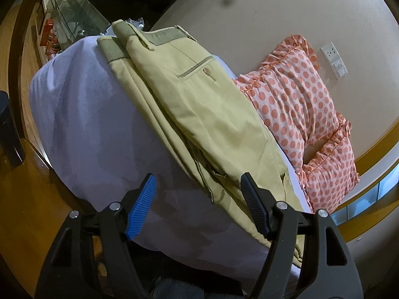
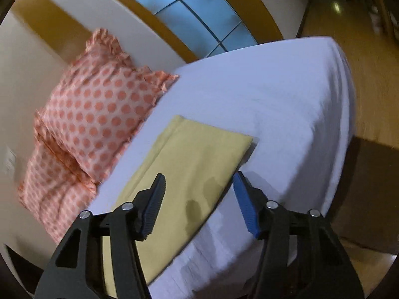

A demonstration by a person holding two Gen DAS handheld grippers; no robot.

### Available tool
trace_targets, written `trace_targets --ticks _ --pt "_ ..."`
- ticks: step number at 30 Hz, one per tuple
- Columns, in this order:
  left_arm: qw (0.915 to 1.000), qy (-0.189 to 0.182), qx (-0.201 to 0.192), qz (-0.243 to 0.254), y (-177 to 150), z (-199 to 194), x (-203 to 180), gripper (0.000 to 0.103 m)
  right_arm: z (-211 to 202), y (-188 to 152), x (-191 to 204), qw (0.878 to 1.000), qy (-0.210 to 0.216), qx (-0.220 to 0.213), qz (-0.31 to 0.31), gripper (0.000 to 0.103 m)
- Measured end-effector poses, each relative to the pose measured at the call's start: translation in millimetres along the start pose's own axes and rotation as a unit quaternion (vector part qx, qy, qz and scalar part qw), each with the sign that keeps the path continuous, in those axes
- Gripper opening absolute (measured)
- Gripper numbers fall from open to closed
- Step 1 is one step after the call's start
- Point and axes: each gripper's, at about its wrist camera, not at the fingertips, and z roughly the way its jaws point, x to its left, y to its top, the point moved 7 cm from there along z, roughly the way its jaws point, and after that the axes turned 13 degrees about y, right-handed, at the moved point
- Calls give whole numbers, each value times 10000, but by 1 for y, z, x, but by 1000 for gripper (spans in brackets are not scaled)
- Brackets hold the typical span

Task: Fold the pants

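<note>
Already the khaki trousers [image 1: 199, 114] lie leg upon leg along the lavender bedsheet [image 1: 99, 124] beside the polka-dot pillows [image 1: 294, 104], so only the crosswise folds seem left, with the left gripper [image 1: 199, 199] and right gripper [image 2: 199, 196] both gaping wide and empty.

text: none legible | red boxes [image 1: 51, 38] at shelf: print perhaps present, too blurred

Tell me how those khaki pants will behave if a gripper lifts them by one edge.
The khaki pants lie in soft creased layers, so they would likely droop and unfold. Probably light. On the smooth sheet they may slide when pushed.
</note>
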Motion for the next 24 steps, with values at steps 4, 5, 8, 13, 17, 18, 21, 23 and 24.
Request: trace_targets --ticks 4,5,8,13,17,18,21,23,24 --pt "10000 -17 -19 66 -2 -2 -5 72 10 7 -5 9995 199 -51 226 57" --pt "10000 -12 -25 79 -2 -2 -6 72 13 7 -7 9993 243 -55 276 55" --pt "10000 7 -10 91 -2 -1 -6 72 16 7 -12 9988 265 -11 409 40" --pt "9999 62 11 86 -2 2 -5 72 4 -6 -6 9981 141 305 520 40" --pt "9999 30 59 120 -3 7 -10 72 15 -20 9 9975 197 568 365 39" --pt "9999 6 63 134 -3 7 -11 72 18 -21 10 9977 229 544 335 39" --pt "9998 -17 81 170 -4 8 -11 72 28 -15 8 9985 300 384 254 2" --pt "9999 8 61 148 -3 7 -6 72 39 -16 4 9970 536 402 382 2" --pt "9999 11 34 131 -2 6 -4 72 38 -15 10 9974 565 370 256 2"
